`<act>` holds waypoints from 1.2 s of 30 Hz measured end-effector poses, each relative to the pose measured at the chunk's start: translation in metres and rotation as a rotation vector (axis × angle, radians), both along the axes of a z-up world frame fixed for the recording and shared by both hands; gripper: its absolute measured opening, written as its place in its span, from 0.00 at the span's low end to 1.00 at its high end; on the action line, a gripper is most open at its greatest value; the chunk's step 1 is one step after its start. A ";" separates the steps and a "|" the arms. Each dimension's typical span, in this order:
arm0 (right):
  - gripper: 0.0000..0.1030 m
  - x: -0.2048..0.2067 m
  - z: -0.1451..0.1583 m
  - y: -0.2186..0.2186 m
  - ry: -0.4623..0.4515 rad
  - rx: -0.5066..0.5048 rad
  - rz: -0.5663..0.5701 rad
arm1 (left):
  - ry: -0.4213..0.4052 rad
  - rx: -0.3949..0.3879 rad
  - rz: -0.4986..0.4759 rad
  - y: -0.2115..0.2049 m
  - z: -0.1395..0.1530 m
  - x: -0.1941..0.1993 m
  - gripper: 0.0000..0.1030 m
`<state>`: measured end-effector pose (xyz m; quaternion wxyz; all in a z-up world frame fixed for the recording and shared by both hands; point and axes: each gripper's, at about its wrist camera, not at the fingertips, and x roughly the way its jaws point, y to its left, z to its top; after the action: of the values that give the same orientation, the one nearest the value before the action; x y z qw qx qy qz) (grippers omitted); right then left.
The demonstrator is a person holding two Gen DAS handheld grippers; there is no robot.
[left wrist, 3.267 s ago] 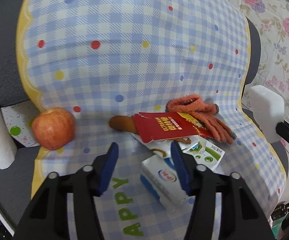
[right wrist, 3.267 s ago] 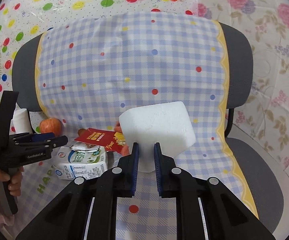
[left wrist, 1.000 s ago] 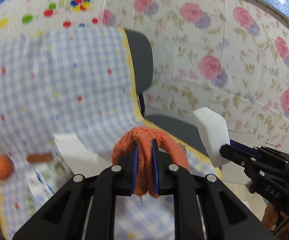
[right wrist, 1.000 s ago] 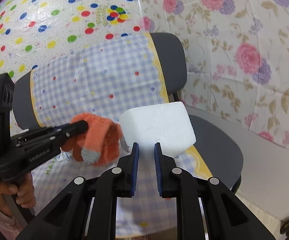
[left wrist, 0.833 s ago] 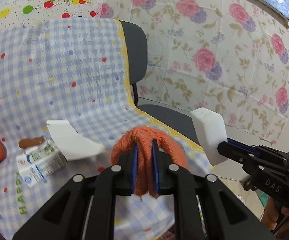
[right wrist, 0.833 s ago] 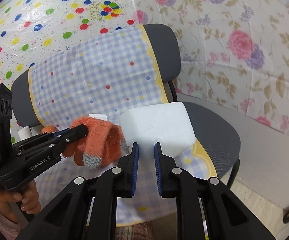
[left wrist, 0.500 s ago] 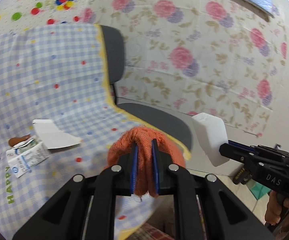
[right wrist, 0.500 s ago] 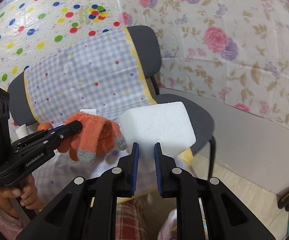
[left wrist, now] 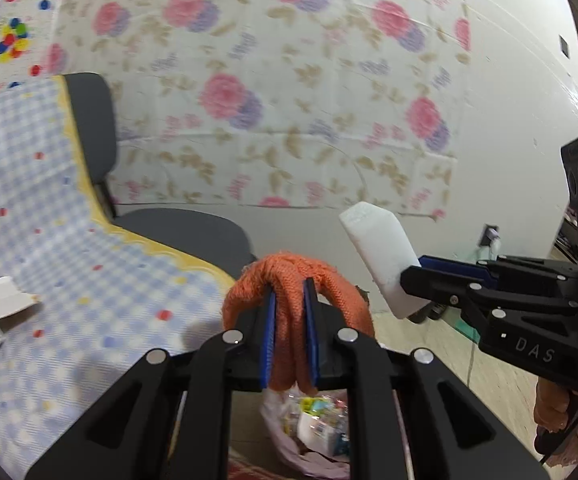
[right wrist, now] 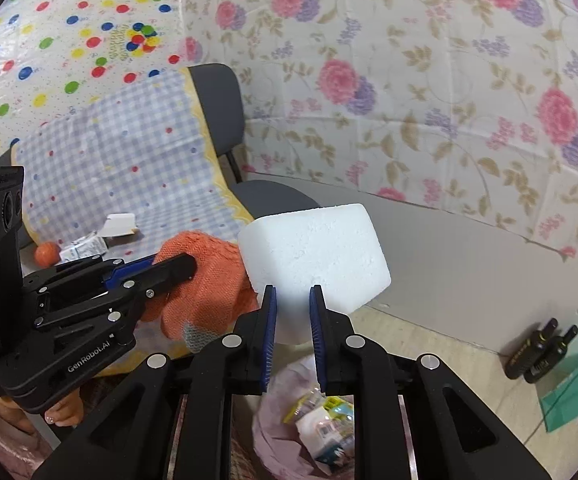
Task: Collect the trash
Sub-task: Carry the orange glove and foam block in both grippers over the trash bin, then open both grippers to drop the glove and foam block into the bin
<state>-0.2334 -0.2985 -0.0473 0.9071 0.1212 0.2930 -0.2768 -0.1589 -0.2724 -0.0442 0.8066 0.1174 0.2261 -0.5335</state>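
My left gripper (left wrist: 289, 300) is shut on an orange knitted glove (left wrist: 285, 280) that drapes over both fingers; the same glove (right wrist: 205, 276) shows in the right wrist view. My right gripper (right wrist: 292, 296) is shut on a white foam block (right wrist: 321, 252), which also appears in the left wrist view as a foam block (left wrist: 381, 256) at the right. Both grippers hang side by side past the chair's edge. Below them stands a pink-lined trash bag (right wrist: 281, 408) with wrappers inside, also seen as the trash bag (left wrist: 313, 432) under my left fingers.
A chair (left wrist: 89, 128) draped with a blue checked cloth (left wrist: 49, 248) is at the left. On it lie a milk carton (right wrist: 83, 250), a white paper piece (right wrist: 119, 224) and an apple (right wrist: 45, 254). Two dark bottles (right wrist: 537, 348) stand on the floor at right by a flowered wall.
Both grippers have swung right, away from the chair seat and out over the floor, each still holding its item. The trash bag has come into view beneath them.
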 end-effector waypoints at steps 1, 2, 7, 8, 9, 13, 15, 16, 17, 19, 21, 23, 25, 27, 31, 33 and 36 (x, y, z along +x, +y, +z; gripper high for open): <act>0.18 -0.006 -0.002 -0.002 0.005 0.003 -0.014 | 0.000 0.007 -0.013 -0.005 -0.003 -0.004 0.11; 0.18 -0.010 -0.004 -0.003 0.009 0.006 -0.025 | 0.002 0.013 -0.021 -0.008 -0.006 -0.006 0.11; 0.18 -0.029 -0.025 -0.016 0.070 0.022 -0.095 | 0.041 0.053 -0.035 -0.023 -0.026 -0.006 0.11; 0.18 -0.031 -0.030 -0.018 0.077 0.032 -0.102 | 0.045 0.068 -0.040 -0.027 -0.030 -0.006 0.11; 0.18 -0.034 -0.035 -0.021 0.088 0.045 -0.108 | 0.052 0.081 -0.045 -0.030 -0.035 -0.006 0.11; 0.18 -0.037 -0.052 -0.028 0.111 0.091 -0.121 | 0.083 0.112 -0.052 -0.039 -0.047 -0.003 0.11; 0.18 -0.038 -0.058 -0.030 0.111 0.118 -0.121 | 0.092 0.121 -0.055 -0.044 -0.050 -0.002 0.12; 0.21 -0.037 -0.060 -0.032 0.113 0.127 -0.118 | 0.096 0.125 -0.056 -0.045 -0.051 -0.002 0.12; 0.22 -0.036 -0.062 -0.033 0.115 0.138 -0.113 | 0.099 0.128 -0.054 -0.046 -0.052 -0.001 0.12; 0.24 -0.035 -0.066 -0.036 0.120 0.161 -0.108 | 0.111 0.136 -0.049 -0.049 -0.053 0.001 0.17; 0.26 -0.034 -0.071 -0.038 0.129 0.180 -0.109 | 0.117 0.141 -0.038 -0.051 -0.055 0.003 0.28; 0.33 -0.034 -0.073 -0.038 0.137 0.188 -0.110 | 0.125 0.143 -0.037 -0.051 -0.055 0.005 0.41; 0.34 -0.033 -0.074 -0.039 0.137 0.186 -0.108 | 0.128 0.135 -0.034 -0.050 -0.053 0.007 0.43; 0.34 -0.033 -0.074 -0.039 0.133 0.179 -0.109 | 0.128 0.130 -0.022 -0.049 -0.052 0.010 0.43; 0.34 -0.027 -0.064 -0.036 0.121 0.151 -0.102 | 0.115 0.128 0.013 -0.046 -0.048 0.018 0.43; 0.34 -0.022 -0.060 -0.034 0.118 0.135 -0.094 | 0.111 0.126 0.031 -0.045 -0.046 0.023 0.43; 0.34 -0.014 -0.051 -0.031 0.115 0.115 -0.083 | 0.101 0.125 0.071 -0.039 -0.042 0.031 0.43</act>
<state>-0.2477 -0.3299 -0.0979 0.8680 0.1692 0.3549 -0.3034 -0.1274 -0.3109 -0.0859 0.8037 0.1324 0.3031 -0.4947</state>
